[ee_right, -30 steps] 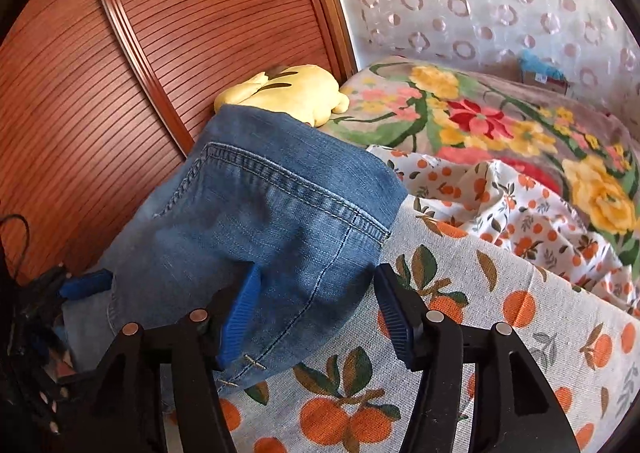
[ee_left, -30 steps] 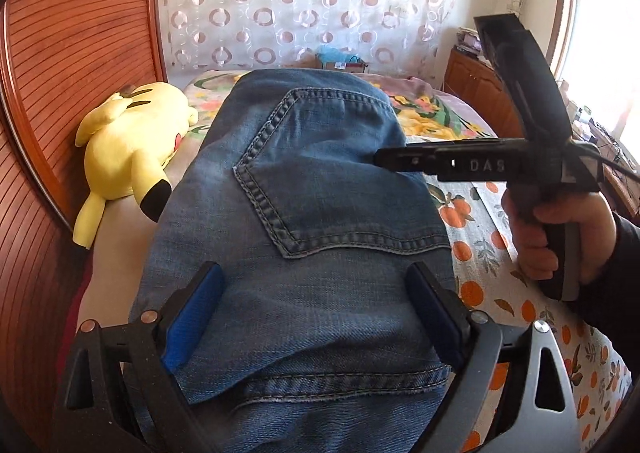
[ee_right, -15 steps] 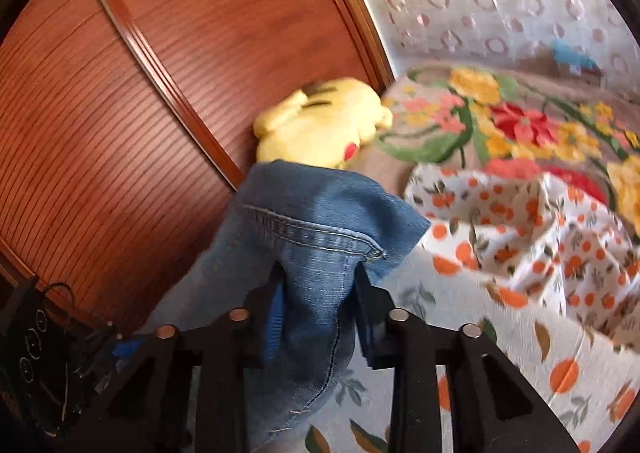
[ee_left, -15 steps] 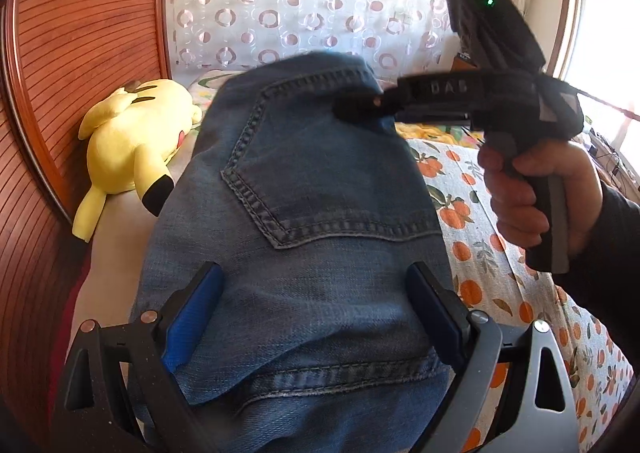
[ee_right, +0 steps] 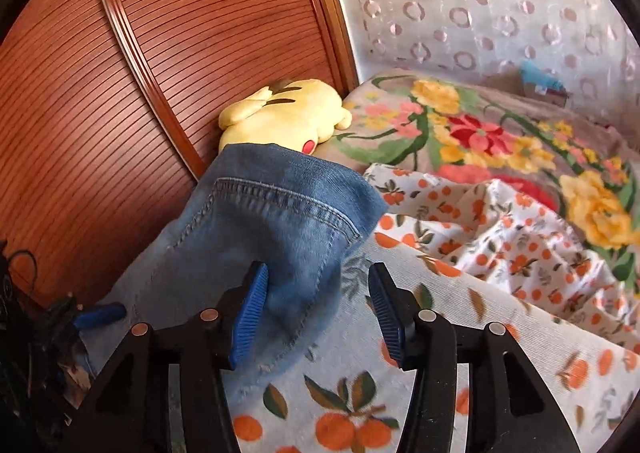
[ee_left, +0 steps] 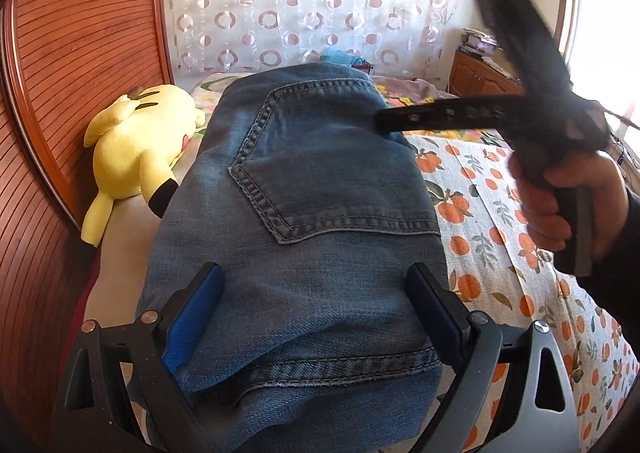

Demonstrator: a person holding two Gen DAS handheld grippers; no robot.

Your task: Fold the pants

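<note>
Folded blue jeans [ee_left: 304, 181] lie on the bed with a back pocket facing up. My left gripper [ee_left: 314, 313] stands wide open, its fingers set down into the denim near the hem, which bulges up between them. The right gripper [ee_right: 316, 305] is at the jeans' [ee_right: 280, 221] far right corner and its jaws are opening. Denim touches its left pad [ee_right: 250, 309], while the other pad stands apart over the sheet. In the left wrist view the right gripper [ee_left: 384, 121] hangs at the jeans' right edge, held by a hand [ee_left: 568, 197].
A yellow plush toy [ee_left: 136, 149] lies left of the jeans against the wooden headboard [ee_right: 120, 93]. An orange-print sheet [ee_right: 460, 293] covers the bed to the right, with a floral blanket [ee_right: 500, 141] beyond. A curtain and a wooden cabinet [ee_left: 480, 77] stand behind.
Half a second ago the right gripper pinched the jeans' corner and lifted it. Now its jaws have spread and the corner has sunk back. The left gripper has not moved.
</note>
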